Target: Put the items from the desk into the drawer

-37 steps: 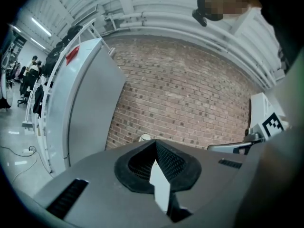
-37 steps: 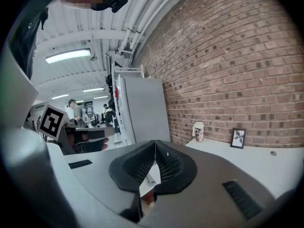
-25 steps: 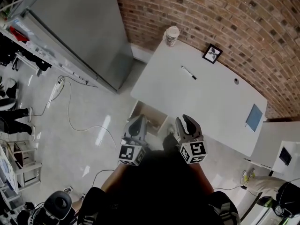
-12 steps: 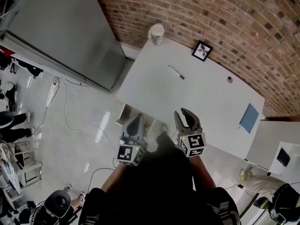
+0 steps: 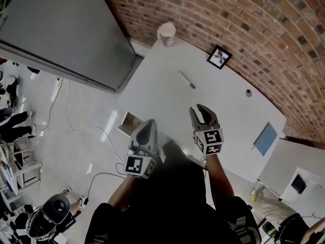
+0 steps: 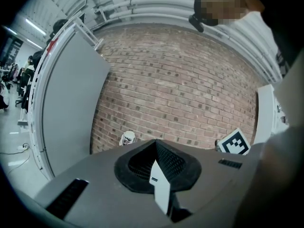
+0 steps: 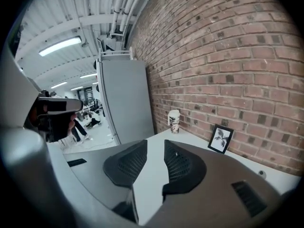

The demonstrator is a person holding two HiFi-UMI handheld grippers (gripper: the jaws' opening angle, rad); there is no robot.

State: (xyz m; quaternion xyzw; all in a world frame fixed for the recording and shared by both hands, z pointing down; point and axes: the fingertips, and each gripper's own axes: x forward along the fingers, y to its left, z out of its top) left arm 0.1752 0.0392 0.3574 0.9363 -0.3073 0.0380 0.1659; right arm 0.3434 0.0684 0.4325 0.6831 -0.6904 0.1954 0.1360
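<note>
1. Right gripper hangs over the near part of the desk, tipped a little downward. Its jaws stand apart and have just been opening wider, with nothing between them, so I judge the right gripper is being readied for a first pick. Beside it, the left gripper has its jaws together and empty, held at the desk's near edge.
2. White desk lies under and ahead of both grippers, its far side against the brick wall. Every item sits on it, so nothing looks stowed yet.
3. Open drawer shows just left of the left gripper, below the desk edge. It seems pulled out already, probably so things can go straight in.
4. Blue pad lies flat, well off to the right of the right gripper.
5. Paper cup stands upright far ahead and left of the right gripper, at the desk's corner by the wall.
6. Black picture frame stands ahead of the right gripper, near the wall.
7. Thin pen lies ahead and slightly left, the nearest item to the open jaws and the likely first target.
8. Small round thing sits ahead and right; I cannot tell what it is.
</note>
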